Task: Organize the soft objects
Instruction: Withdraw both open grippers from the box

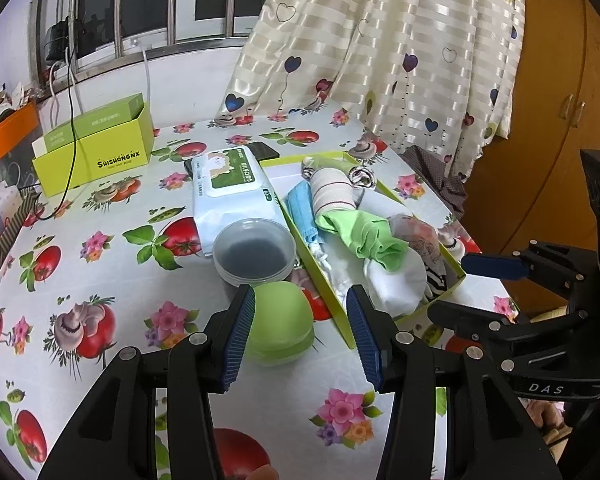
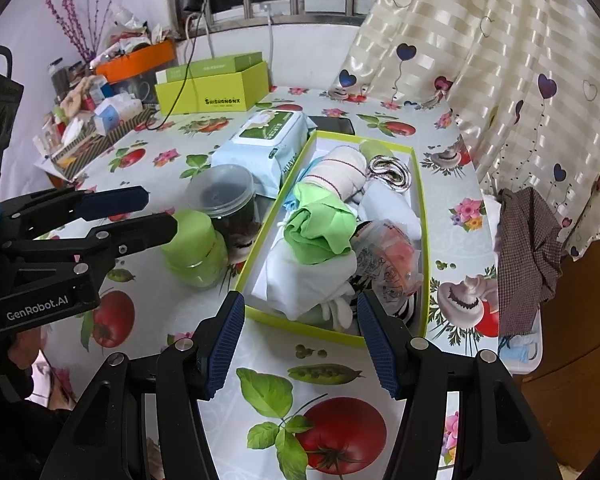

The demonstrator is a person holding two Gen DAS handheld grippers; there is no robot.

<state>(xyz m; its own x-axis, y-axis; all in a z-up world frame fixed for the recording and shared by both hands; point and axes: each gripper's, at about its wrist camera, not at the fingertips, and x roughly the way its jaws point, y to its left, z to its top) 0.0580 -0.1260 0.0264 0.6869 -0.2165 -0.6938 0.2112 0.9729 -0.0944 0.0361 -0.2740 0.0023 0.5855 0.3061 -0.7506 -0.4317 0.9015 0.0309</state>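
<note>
- The green cloth point(image 2: 320, 224) in the box point(image 2: 424, 216) looks soft and light; pinch its bunched top.
- Both claws, left claw point(image 1: 302, 332) and right claw point(image 2: 300, 340), are spread, holding nothing, box at 12 o'clock.

A shallow lime-green box point(image 2: 423, 240) with a white inside is seen lying flat and open on the surface, packed with soft things. A bright green cloth point(image 2: 320, 228) is bunched near the middle, on top of the pile. Behind it a cream roll with thin dark stripes point(image 2: 336, 170) is laid slantwise, and a black-and-white patterned piece point(image 2: 390, 170) is tucked just beside it. White fabric point(image 2: 300, 280) is heaped at the near end. A clear bag holding something reddish point(image 2: 388, 260) is set beside the green cloth. A light blue item point(image 1: 304, 210) is wedged along the box's left wall.
</note>
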